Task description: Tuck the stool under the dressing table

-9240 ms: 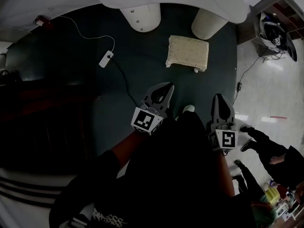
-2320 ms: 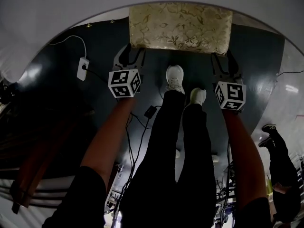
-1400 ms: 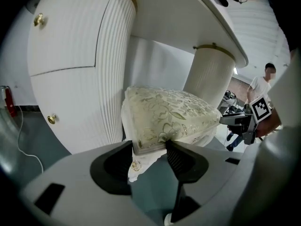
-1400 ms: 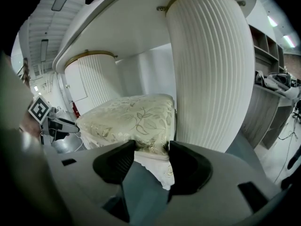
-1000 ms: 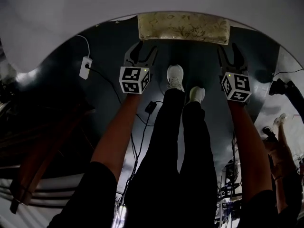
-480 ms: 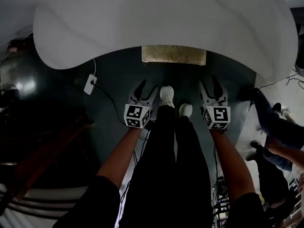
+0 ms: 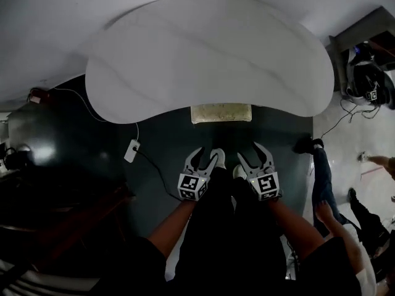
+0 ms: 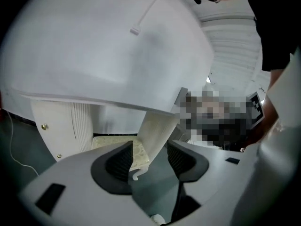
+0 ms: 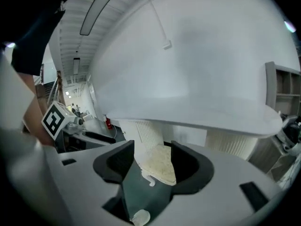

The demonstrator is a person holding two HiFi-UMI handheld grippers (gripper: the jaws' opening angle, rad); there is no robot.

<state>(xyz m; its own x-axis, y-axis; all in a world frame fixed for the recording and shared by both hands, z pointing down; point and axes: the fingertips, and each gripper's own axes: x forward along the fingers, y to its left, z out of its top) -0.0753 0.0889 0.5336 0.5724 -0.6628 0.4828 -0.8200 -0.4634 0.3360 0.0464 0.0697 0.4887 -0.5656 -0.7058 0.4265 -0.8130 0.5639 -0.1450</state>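
Note:
The cream floral stool stands under the front edge of the white curved dressing table top, only its near strip showing. Both grippers hang back from it over the dark carpet, apart from the stool. My left gripper is open and empty; my right gripper is open and empty too. In the left gripper view the stool cushion sits beyond the open left gripper, below the table top. In the right gripper view the stool shows between the pads of the right gripper.
A white power strip with its cable lies on the carpet to the left. Ribbed white table pedestals flank the stool. Dark furniture fills the lower left. A person's legs stand at right, near a shelf.
Both grippers have drawn back from the stool's near edge toward my body. The head view has risen, so the whole table top shows and the stool looks smaller beneath it.

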